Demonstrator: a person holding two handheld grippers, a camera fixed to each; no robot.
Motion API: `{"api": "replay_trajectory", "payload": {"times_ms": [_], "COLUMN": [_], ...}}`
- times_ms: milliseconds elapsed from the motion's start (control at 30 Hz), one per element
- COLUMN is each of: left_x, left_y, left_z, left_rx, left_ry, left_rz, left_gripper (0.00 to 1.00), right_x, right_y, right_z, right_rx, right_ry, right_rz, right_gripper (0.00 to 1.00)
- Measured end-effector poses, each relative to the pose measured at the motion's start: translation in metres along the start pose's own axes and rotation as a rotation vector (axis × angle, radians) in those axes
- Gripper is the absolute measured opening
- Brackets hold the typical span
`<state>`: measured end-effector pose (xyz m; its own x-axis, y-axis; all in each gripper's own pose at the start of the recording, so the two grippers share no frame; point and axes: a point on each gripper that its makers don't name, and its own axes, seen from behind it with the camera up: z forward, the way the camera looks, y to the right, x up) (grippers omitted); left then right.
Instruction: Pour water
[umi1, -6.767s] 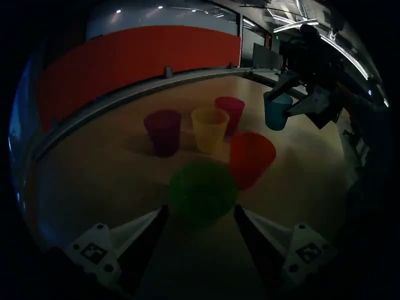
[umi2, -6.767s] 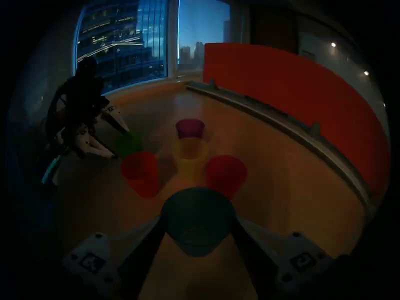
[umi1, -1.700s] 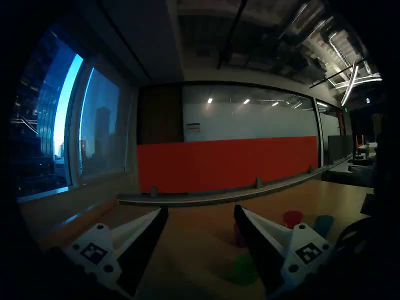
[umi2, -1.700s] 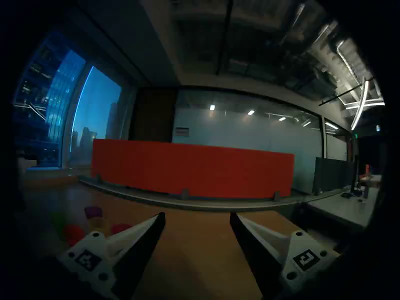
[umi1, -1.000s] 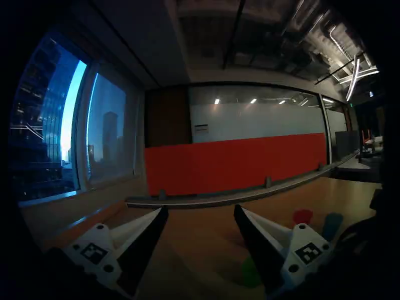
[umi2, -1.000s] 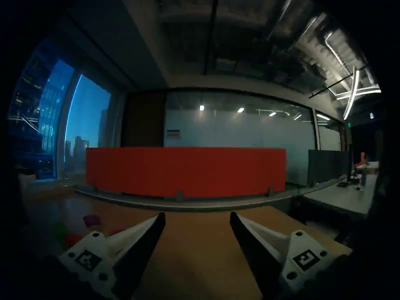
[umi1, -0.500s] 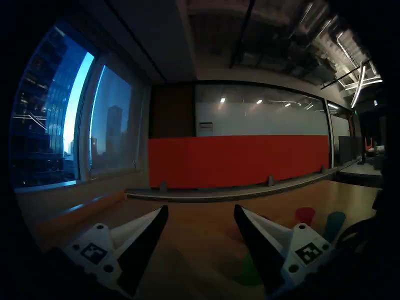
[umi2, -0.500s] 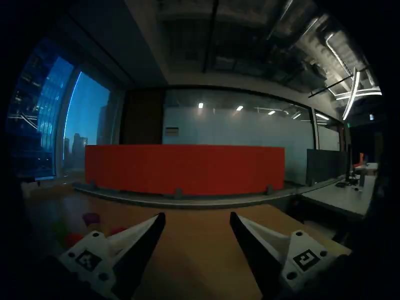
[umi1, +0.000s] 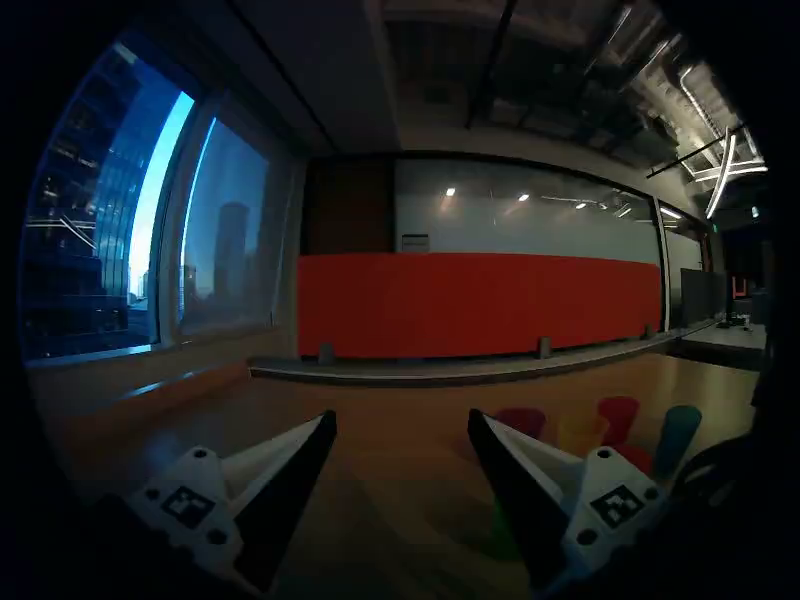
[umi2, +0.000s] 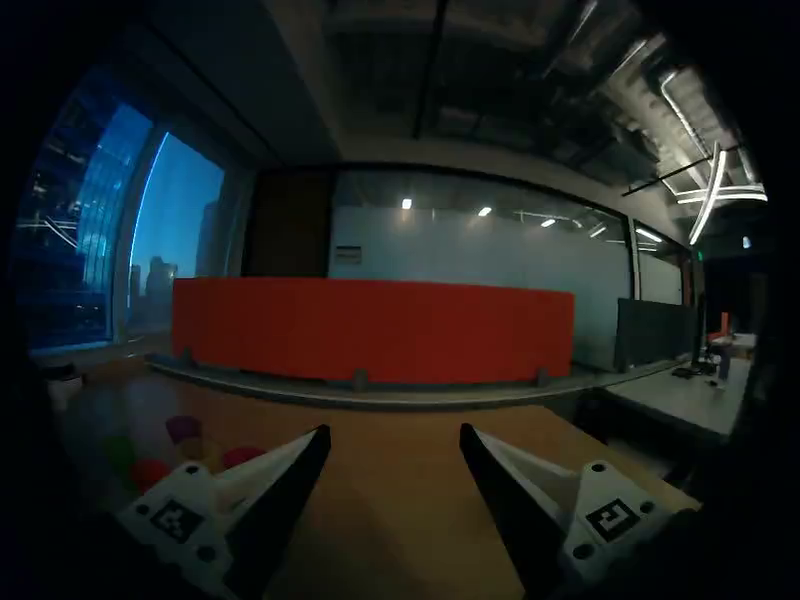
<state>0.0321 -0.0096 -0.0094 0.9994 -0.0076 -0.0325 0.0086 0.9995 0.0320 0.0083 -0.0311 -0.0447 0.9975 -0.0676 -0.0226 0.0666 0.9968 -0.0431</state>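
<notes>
My left claw: jaws spread wide, holding nothing. Red cup and teal cup stand on the counter to its right, past the right finger. Right gripper view: purple cup far left, well apart from my right claw, likewise spread, empty.

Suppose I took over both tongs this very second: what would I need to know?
Left tongs: open, empty. Right tongs: open, empty.
On the table: teal cup and red cup off to the left tongs' right, purple cup off to the right tongs' left.
Done: can't tell whether any water was poured.
Left: grasp a cup, pour.
</notes>
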Motion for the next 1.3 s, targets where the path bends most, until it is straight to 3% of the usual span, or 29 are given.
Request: {"api": "replay_trajectory", "payload": {"times_ms": [767, 1300], "left_x": [-0.023, -0.032], "left_y": [0.004, 0.000], "left_z": [0.006, 0.009], "left_rx": [-0.012, -0.007], "left_ry": [-0.003, -0.031], "left_rz": [-0.004, 0.002], "left_gripper": [0.98, 0.98], "right_x": [0.000, 0.001], "right_y": [0.001, 0.000], "right_z": [-0.001, 0.001], "right_rx": [-0.002, 0.001], "right_ry": [-0.002, -0.001], "right_rz": [-0.006, -0.005], "right_gripper": [1.00, 1.00]}}
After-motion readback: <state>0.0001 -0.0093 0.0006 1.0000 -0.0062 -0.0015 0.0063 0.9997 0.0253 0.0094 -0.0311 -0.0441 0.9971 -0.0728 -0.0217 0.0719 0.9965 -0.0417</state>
